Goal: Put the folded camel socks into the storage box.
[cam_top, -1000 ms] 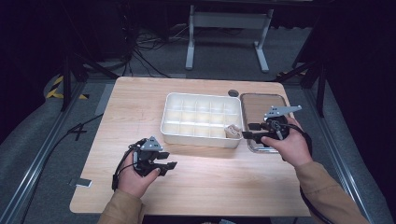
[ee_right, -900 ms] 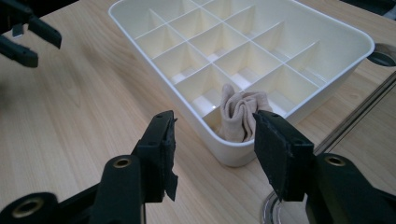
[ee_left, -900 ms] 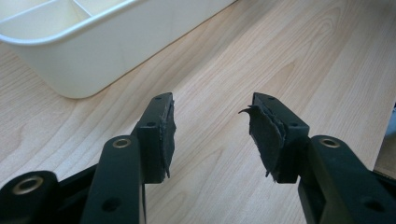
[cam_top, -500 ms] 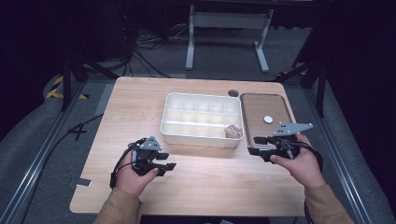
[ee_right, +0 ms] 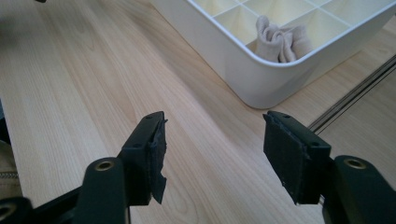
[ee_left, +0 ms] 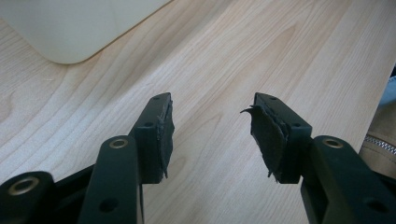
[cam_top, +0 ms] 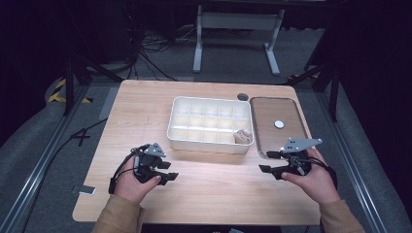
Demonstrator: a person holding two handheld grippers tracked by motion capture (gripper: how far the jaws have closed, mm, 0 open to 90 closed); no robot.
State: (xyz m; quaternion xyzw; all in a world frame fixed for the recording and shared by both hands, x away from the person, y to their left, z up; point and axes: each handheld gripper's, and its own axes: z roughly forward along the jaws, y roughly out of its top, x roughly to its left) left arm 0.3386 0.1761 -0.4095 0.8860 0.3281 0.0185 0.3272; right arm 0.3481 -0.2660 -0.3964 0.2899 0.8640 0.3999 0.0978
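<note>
1. The cloth lies bunched in the near right corner compartment of the white tray, apart from both grippers.
2. The right gripper has just been opening; its jaws stand wide, nothing between them, above the bare table.
3. The left gripper is spread wide, empty.

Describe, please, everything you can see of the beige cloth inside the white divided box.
The beige cloth is a small piece of soft fabric, crumpled into loose folds and standing bunched rather than flat. It sits in the corner compartment of the white divided box, on the side nearest the person and next to the brown tray. It leans against the compartment's walls, and some folds rise about to rim height. Nothing else touches it; the other compartments look empty.
</note>
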